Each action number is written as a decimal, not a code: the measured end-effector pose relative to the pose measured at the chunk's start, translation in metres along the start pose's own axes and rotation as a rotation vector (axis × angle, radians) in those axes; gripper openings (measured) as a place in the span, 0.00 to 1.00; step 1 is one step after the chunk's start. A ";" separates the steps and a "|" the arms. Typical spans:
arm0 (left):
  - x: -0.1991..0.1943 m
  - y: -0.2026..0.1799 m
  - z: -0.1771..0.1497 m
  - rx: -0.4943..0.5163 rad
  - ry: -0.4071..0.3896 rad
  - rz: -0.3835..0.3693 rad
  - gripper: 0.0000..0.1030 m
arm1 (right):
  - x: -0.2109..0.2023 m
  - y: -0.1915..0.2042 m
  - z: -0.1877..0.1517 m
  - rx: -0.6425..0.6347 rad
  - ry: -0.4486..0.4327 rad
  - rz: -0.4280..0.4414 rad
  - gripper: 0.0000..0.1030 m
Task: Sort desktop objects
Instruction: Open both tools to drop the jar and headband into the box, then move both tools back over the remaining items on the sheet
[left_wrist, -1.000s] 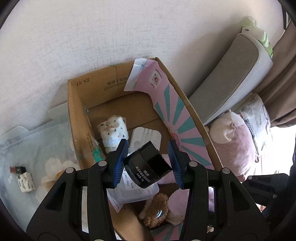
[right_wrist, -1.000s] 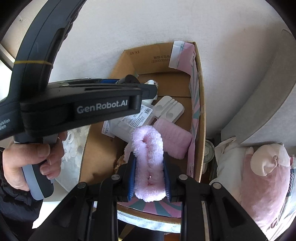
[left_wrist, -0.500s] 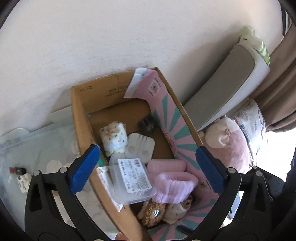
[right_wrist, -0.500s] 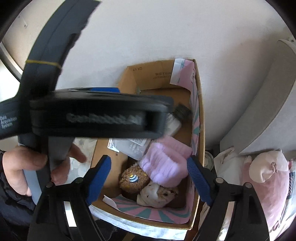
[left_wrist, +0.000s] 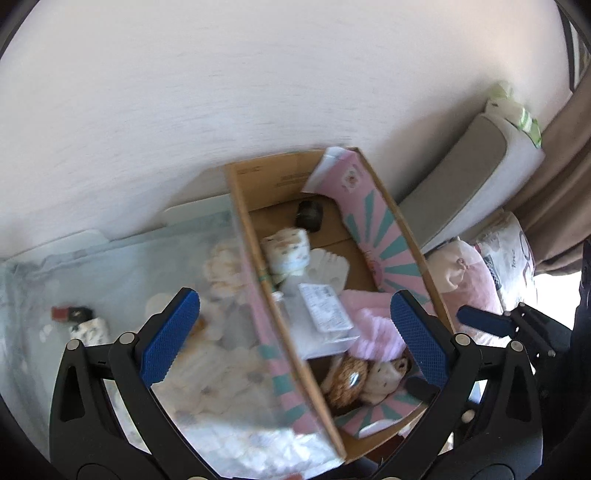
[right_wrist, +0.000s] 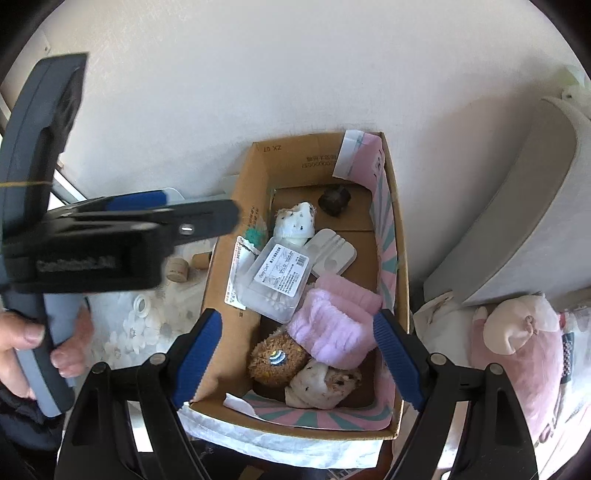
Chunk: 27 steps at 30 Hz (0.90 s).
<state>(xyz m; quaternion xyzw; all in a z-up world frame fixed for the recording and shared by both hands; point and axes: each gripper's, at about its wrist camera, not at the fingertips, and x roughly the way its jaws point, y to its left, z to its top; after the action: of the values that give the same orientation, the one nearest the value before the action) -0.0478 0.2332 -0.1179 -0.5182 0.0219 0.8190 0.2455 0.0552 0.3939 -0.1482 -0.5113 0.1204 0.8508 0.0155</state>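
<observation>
A cardboard box (right_wrist: 243, 206) with a pink striped inner flap stands against the wall; it also shows in the left wrist view (left_wrist: 240, 206). In it lie a black box (right_wrist: 334, 199), a pink fluffy cloth (right_wrist: 332, 332), a clear plastic case (right_wrist: 277, 277), a white holder (right_wrist: 332, 253), a rolled white sock (right_wrist: 297, 221) and two plush toys (right_wrist: 277, 360). My left gripper (left_wrist: 295, 339) is open and empty, above the box's left wall. My right gripper (right_wrist: 295, 354) is open and empty above the box's near end.
Left of the box is a flowered tablecloth (left_wrist: 122, 266) with small items: a red and black piece (left_wrist: 70, 314), a white patterned piece (left_wrist: 90, 328), two corks (right_wrist: 177, 267) and a tape roll (right_wrist: 142, 303). A grey cushion (right_wrist: 517, 206) and pink pillow (right_wrist: 517, 347) lie right.
Both grippers opened: the black box dropped from the left one and the pink fluffy cloth from the right one into the cardboard box. Both grippers have since pulled back, the left one leftward.
</observation>
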 end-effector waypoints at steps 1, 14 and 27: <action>-0.007 0.007 0.000 -0.005 -0.003 0.010 1.00 | -0.003 0.003 0.001 0.000 -0.003 0.001 0.79; -0.099 0.136 -0.013 -0.133 -0.091 0.201 1.00 | -0.028 0.079 0.026 -0.088 -0.111 0.020 0.79; -0.075 0.222 -0.054 -0.248 -0.008 0.210 1.00 | 0.046 0.159 0.073 -0.176 0.022 0.074 0.78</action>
<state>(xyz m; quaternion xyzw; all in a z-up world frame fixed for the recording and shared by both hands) -0.0713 -0.0062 -0.1275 -0.5362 -0.0260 0.8386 0.0927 -0.0539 0.2510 -0.1256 -0.5154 0.0643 0.8523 -0.0624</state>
